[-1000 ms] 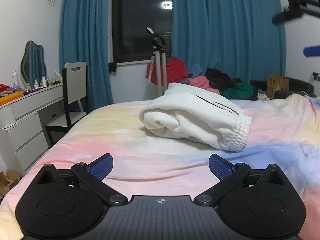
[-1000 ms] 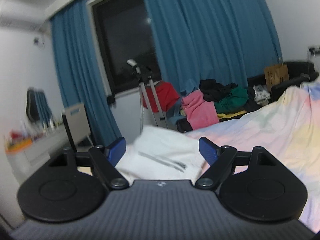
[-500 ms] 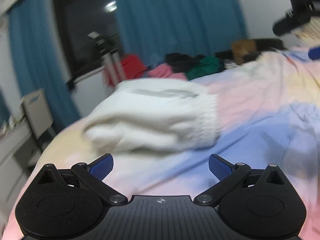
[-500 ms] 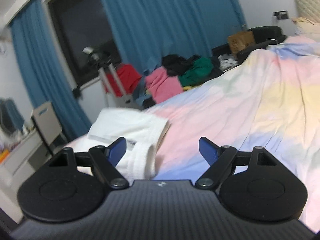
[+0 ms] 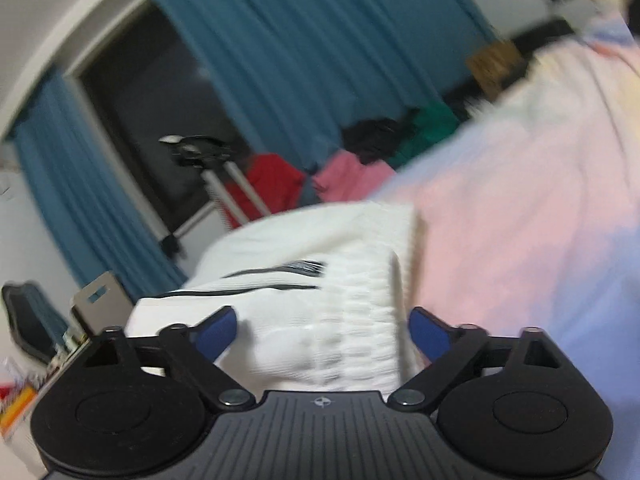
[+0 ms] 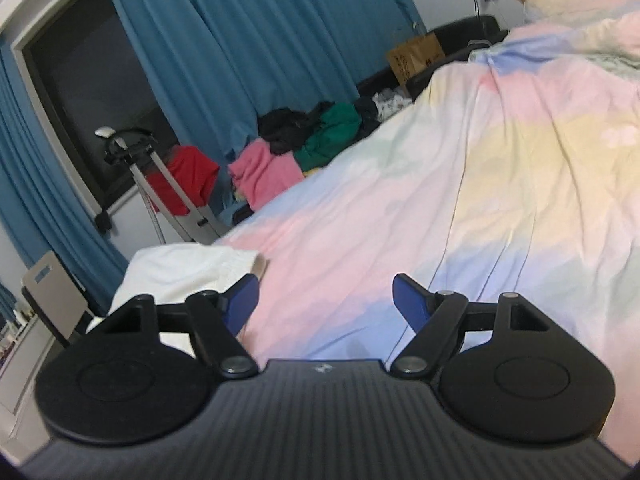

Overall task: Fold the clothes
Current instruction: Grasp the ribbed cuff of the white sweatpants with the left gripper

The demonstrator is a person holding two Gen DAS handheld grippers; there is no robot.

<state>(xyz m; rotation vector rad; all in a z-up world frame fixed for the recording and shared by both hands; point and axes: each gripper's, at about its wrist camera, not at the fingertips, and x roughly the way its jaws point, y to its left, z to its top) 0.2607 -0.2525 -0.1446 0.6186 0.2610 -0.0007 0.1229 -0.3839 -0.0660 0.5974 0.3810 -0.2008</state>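
A folded white garment [image 5: 320, 276] with a ribbed elastic band and black stripes lies on the pastel bedspread [image 5: 520, 216]. My left gripper [image 5: 322, 334] is open right over its elastic end, the fabric filling the gap between the blue pads; the view is blurred. In the right wrist view the same white garment [image 6: 180, 272] lies at the left, behind the left pad [image 6: 242, 300]. My right gripper [image 6: 325, 300] is open above bare bedspread [image 6: 460, 184], nothing between its fingers.
A pile of pink, green, black and red clothes [image 6: 288, 152] lies beyond the bed by the blue curtains [image 6: 260, 40]. A tripod [image 6: 160, 192] stands near the dark window. A chair [image 6: 48, 292] and white dresser sit at the left. A cardboard box [image 6: 416, 58] is far right.
My left gripper has moved in close over the white garment and tilted. My right gripper has swung right, off the garment, and now faces open bedspread. Both have stayed open.
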